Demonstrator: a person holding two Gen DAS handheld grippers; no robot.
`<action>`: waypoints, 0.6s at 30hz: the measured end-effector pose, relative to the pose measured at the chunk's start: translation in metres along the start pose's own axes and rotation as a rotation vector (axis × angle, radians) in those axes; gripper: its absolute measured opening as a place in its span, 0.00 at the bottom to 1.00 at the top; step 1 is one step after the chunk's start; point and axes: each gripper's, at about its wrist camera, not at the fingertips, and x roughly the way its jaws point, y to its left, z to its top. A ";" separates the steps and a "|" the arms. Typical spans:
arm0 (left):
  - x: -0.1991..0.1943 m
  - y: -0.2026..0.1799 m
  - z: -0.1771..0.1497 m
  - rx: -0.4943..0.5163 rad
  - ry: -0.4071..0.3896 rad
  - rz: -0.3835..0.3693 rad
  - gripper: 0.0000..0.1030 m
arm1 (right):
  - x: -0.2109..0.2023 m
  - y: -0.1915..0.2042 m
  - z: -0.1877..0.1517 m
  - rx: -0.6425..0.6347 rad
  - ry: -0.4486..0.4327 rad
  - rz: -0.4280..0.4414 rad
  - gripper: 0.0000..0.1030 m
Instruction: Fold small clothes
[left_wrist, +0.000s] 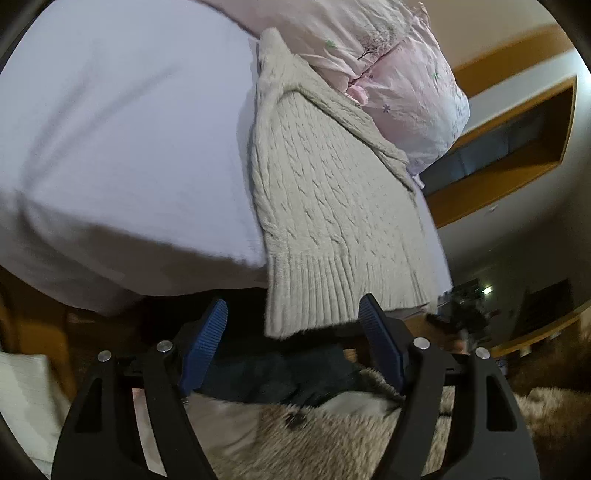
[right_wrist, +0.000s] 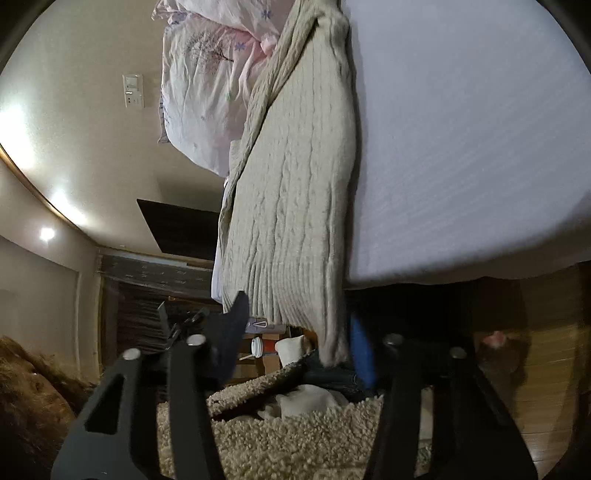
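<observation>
Cream cable-knit sweater lies lengthwise on the pale lavender bed sheet, close to one side edge of the mattress, its ribbed hem hanging over the near edge. The knit is thick and fuzzy, with raised rope-like cables running down the body and straight vertical ribs at the hem; in the right wrist view it reads as a long folded strip, one long edge doubled over. Its far end touches a crumpled pink floral quilt of thin, creased cotton. Left gripper: tongs stand wide, blue ribbed pads either side of the hanging hem corner, not closed on it. Right gripper: also spread wide, the hem corner drooping between the fingers near the blue pad; contact with that pad cannot be determined owing to blur. Below the bed edge lie a dark garment and a beige shaggy rug with a coarse looped pile. Wood-trimmed beige walls surround the bed.
</observation>
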 end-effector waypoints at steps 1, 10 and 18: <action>0.005 0.001 0.000 -0.011 -0.002 -0.012 0.69 | 0.003 -0.001 0.000 0.001 0.005 0.000 0.42; 0.021 -0.011 -0.001 -0.092 0.005 -0.164 0.09 | -0.002 0.032 0.004 -0.115 -0.029 0.041 0.07; -0.009 -0.090 0.147 0.086 -0.295 -0.150 0.09 | -0.036 0.142 0.128 -0.374 -0.337 0.055 0.06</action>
